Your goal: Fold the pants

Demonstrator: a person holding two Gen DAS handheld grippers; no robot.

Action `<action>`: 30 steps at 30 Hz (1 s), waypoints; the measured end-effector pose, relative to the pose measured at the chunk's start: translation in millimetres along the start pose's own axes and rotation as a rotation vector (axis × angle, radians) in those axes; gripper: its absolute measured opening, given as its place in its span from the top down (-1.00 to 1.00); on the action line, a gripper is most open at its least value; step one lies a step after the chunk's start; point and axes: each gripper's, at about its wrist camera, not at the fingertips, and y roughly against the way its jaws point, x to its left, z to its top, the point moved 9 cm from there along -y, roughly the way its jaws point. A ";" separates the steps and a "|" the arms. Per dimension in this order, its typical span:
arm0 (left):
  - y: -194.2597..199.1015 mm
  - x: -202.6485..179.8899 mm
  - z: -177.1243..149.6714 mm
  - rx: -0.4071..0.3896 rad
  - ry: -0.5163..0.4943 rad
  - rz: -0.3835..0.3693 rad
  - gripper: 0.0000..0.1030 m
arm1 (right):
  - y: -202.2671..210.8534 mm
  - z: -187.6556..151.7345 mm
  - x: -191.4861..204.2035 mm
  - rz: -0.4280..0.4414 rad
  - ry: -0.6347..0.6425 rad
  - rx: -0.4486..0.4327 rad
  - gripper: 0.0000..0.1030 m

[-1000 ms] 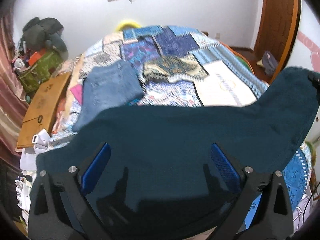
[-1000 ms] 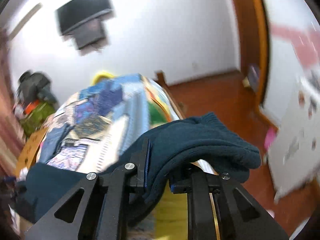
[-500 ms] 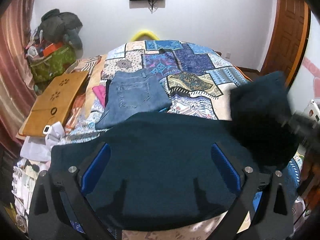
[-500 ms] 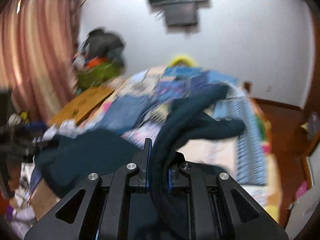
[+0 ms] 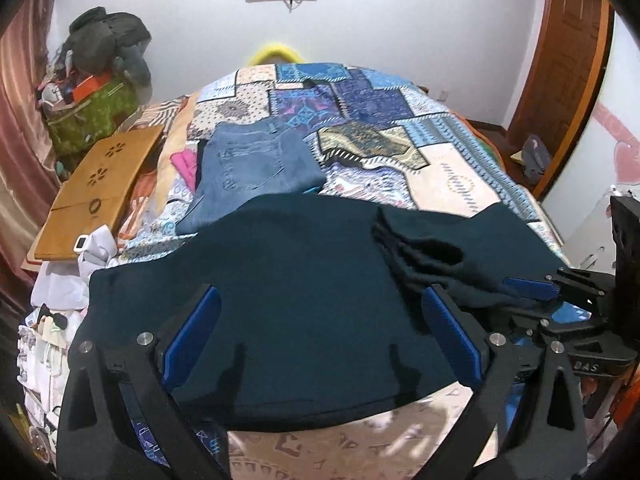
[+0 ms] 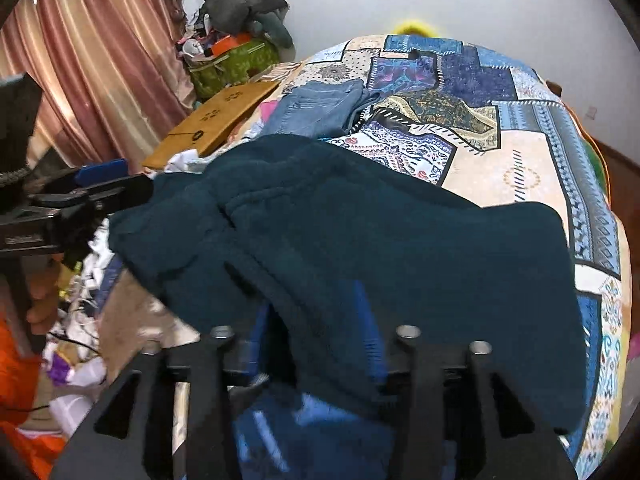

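Observation:
Dark teal fleece pants (image 5: 304, 280) lie across the near end of the patchwork bed (image 5: 460, 176). One end of them is doubled over onto the rest at the right (image 5: 424, 248). My left gripper (image 5: 320, 332) stands open above the pants, with nothing between its pads. My right gripper (image 6: 316, 332) is low at the pants' (image 6: 360, 232) near edge. Its jaws are opening, and a fold of the fabric still lies between them. From the left wrist view the right gripper (image 5: 524, 294) shows at the right edge of the pants.
Folded blue jeans (image 5: 252, 164) lie behind the pants on the bed. A wooden lap board (image 5: 100, 188) leans at the left, beside a green bag (image 5: 88, 116) and piled clothes. A curtain (image 6: 92, 64) hangs on the left and a wooden door (image 5: 568, 52) stands at the right.
My right gripper swung the pants' end from high on the right over and down onto the rest, and its jaws have spread apart. The left gripper stayed open above the pants.

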 end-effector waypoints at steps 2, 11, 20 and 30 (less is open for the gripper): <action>3.7 -7.1 5.6 -0.010 -0.001 -0.017 -0.97 | 8.6 1.1 -0.1 -0.001 0.005 -0.017 0.13; -22.7 -61.8 29.5 0.009 -0.109 -0.070 -0.97 | 47.8 21.2 -49.4 -0.116 -0.057 -0.139 -0.15; -96.5 -75.8 1.2 0.178 -0.149 -0.013 -0.97 | 0.0 -1.0 -86.6 -0.148 -0.106 -0.007 -0.23; -101.8 -60.7 -19.9 0.166 -0.155 -0.023 -1.00 | 3.9 -34.9 -90.5 -0.161 -0.138 0.009 -0.23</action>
